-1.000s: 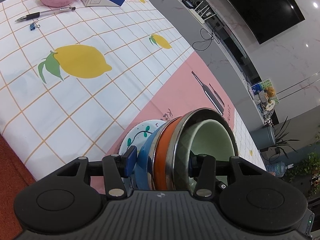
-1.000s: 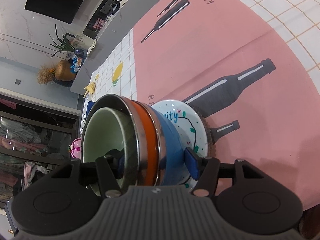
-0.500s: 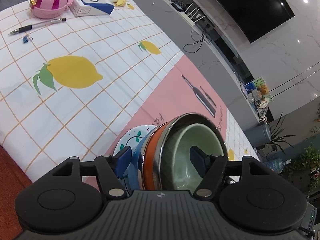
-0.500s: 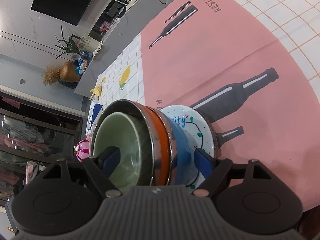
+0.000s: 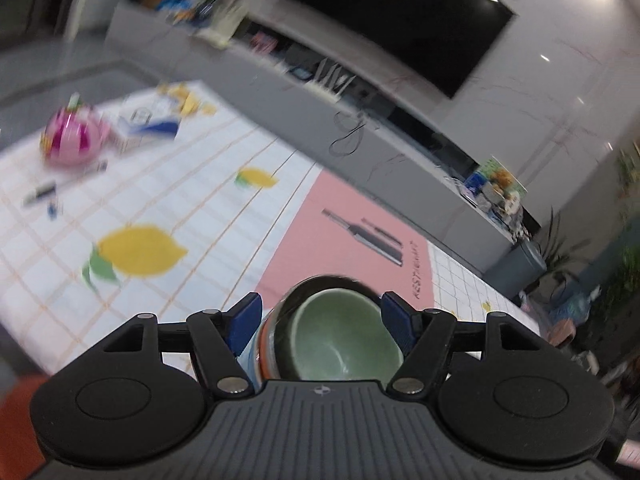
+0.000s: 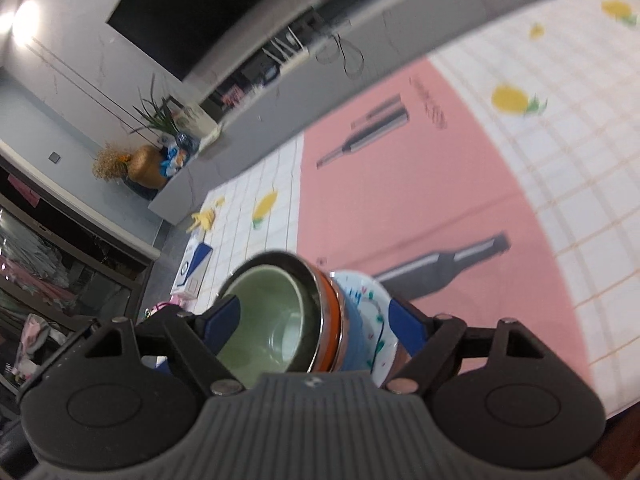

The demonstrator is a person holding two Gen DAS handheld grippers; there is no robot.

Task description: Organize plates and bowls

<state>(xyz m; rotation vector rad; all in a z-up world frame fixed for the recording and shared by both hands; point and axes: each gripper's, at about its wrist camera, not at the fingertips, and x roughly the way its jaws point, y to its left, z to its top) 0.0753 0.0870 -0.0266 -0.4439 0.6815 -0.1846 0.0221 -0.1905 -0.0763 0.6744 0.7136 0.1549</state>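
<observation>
A nested stack of bowls stands on the pink mat: a green bowl inside a steel bowl, then an orange band and a blue bowl, on a white patterned plate. The green bowl also shows in the right wrist view. My left gripper is open, its blue pads spread to either side of the stack. My right gripper is open too, pads wide of the stack. Both views are blurred by motion.
The pink mat with bottle prints lies on a lemon-print tablecloth. A pink round container, a blue-white box and a pen lie at the far left. A grey bench and dark screen stand behind.
Both grippers have opened off the bowl stack and drawn back and up. The stack now stands free on the plate.
</observation>
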